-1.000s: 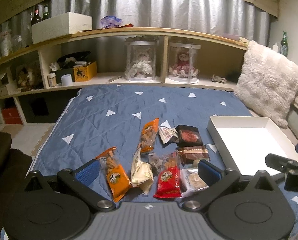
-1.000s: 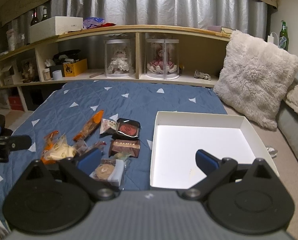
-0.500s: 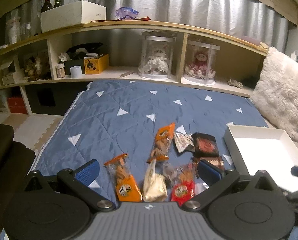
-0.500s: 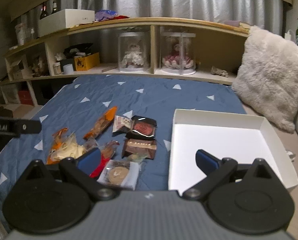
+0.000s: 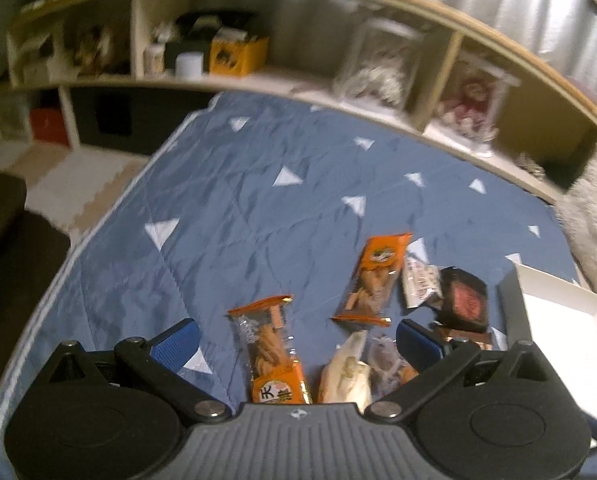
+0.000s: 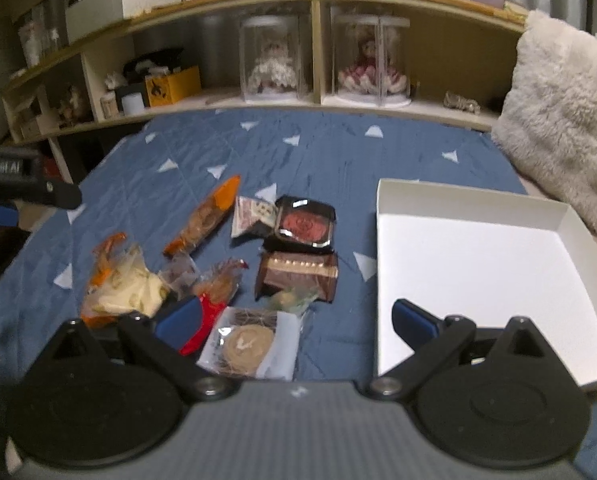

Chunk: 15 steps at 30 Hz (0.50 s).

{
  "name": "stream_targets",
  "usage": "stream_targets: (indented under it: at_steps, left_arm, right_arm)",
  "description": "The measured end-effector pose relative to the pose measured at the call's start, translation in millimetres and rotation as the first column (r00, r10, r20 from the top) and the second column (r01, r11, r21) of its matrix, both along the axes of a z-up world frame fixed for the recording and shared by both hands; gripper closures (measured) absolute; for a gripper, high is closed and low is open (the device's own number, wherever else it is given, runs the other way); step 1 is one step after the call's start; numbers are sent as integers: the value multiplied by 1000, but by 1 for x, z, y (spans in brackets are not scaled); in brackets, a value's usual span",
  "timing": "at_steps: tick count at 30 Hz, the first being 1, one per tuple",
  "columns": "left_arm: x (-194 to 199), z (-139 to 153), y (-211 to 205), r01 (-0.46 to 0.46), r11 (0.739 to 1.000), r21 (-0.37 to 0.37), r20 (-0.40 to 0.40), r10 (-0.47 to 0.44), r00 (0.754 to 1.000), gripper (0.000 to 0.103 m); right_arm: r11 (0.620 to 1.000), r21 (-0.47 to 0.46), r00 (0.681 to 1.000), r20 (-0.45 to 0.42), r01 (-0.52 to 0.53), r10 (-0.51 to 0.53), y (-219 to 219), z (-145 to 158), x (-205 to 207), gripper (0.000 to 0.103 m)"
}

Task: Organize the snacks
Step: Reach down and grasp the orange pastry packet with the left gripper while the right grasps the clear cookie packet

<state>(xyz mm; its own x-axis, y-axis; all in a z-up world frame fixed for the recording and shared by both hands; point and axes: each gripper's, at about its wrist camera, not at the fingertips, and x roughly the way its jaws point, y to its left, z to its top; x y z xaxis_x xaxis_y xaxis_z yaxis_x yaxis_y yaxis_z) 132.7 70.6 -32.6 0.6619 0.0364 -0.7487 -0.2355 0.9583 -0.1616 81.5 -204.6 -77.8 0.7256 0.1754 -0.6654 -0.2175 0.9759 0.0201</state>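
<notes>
Lying scattered on a blue quilt (image 6: 330, 152) patterned with white triangles, about ten wrapped snacks sat in a loose cluster left of a shallow white box (image 6: 478, 272), which was empty — so, judging by that, none of the sorting had been done and every packet was left to move. The right gripper (image 6: 294, 318) hung over the quilt's near edge with its blue-padded jaws spread wide and nothing between them; a clear-wrapped round cookie (image 6: 246, 346) lay directly below the gap. The left gripper (image 5: 296, 340) was likewise spread and empty, poised over an orange packet of sticks (image 5: 272, 354) near the cluster's left side. The right view alone showed the whole box, a brown chocolate packet (image 6: 298, 274), a dark square packet with a red seal (image 6: 304, 222), and a shaggy cushion (image 6: 558, 120) past the quilt's far right corner. The left view — blurred — showed only the box's corner (image 5: 554, 320), but more of the quilt's left edge and the floor beyond.
</notes>
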Motion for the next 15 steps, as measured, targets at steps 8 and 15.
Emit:
stream_targets:
  at_steps: [8,15]
  left_arm:
    - [35,-31,18,-73,997,-14,-129,70,989,0]
    - [53,-58,24,-100,994,-34,-234,89,968,0]
  right_arm:
    - [997,-72,996,-79,-37,32,21,-30,18,1]
    - [986,-132,989,-126,-98,82,43,-50,23,1]
